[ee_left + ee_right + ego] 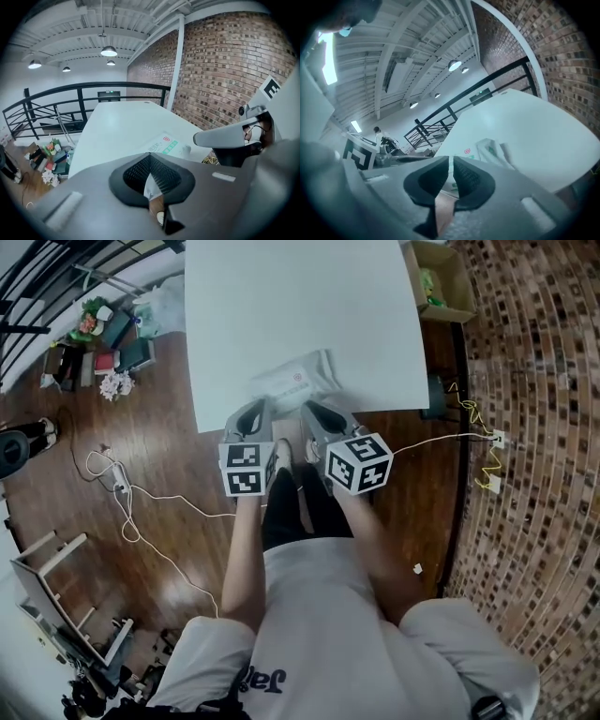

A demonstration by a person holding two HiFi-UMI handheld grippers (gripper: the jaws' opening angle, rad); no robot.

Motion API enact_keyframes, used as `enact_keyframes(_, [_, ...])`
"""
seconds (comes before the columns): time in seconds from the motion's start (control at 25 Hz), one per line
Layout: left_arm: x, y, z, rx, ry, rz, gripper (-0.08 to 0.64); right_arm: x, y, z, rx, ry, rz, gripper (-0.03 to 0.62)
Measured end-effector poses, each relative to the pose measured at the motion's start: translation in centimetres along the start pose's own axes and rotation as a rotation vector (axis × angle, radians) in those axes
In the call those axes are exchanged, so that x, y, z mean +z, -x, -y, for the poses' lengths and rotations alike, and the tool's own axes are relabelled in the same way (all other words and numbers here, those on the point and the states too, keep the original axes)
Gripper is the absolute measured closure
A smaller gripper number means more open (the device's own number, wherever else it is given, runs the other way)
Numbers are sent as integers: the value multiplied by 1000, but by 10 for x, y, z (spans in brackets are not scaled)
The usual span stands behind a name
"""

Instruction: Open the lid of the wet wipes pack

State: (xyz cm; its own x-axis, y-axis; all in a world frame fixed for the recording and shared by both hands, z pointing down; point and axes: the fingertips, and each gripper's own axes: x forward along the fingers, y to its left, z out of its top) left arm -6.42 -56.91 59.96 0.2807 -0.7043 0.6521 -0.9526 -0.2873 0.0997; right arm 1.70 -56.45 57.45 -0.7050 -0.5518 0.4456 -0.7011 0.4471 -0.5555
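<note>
The wet wipes pack (pixel 293 379) is white with a red mark and green print. It lies flat near the front edge of the white table (pixel 281 296). Both grippers hang just in front of that edge, short of the pack and apart from it. My left gripper (pixel 255 409) is at the pack's left; in the left gripper view its tips (pixel 149 158) meet with nothing between them, and the pack (pixel 166 145) lies beyond. My right gripper (pixel 314 411) is at the pack's right. Its pads (pixel 451 161) stand a narrow slit apart and empty, the pack (pixel 487 151) just ahead.
An open cardboard box (pixel 441 277) stands by the table's far right corner. Books, flowers and other clutter (pixel 103 334) lie on the wooden floor to the left, with cables (pixel 122 493) trailing across it. A brick wall (pixel 534 427) runs along the right, a black railing (pixel 84 101) beyond the table.
</note>
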Motion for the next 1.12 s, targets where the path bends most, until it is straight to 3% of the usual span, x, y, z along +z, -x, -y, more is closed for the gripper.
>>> enact_keyframes(0.32, [-20,-16,-5,-23,19,-31,545,-25,-18,4,39,-172,-14,527])
enact_keyframes(0.56, [-25,-22,-4,-35,6,-43,545,-22,-28,5,86,-382,67,495])
enact_keyframes(1.12, [-25,-22,-4,-55,17,-25,545,-37,-40,21,4,-552,81,505])
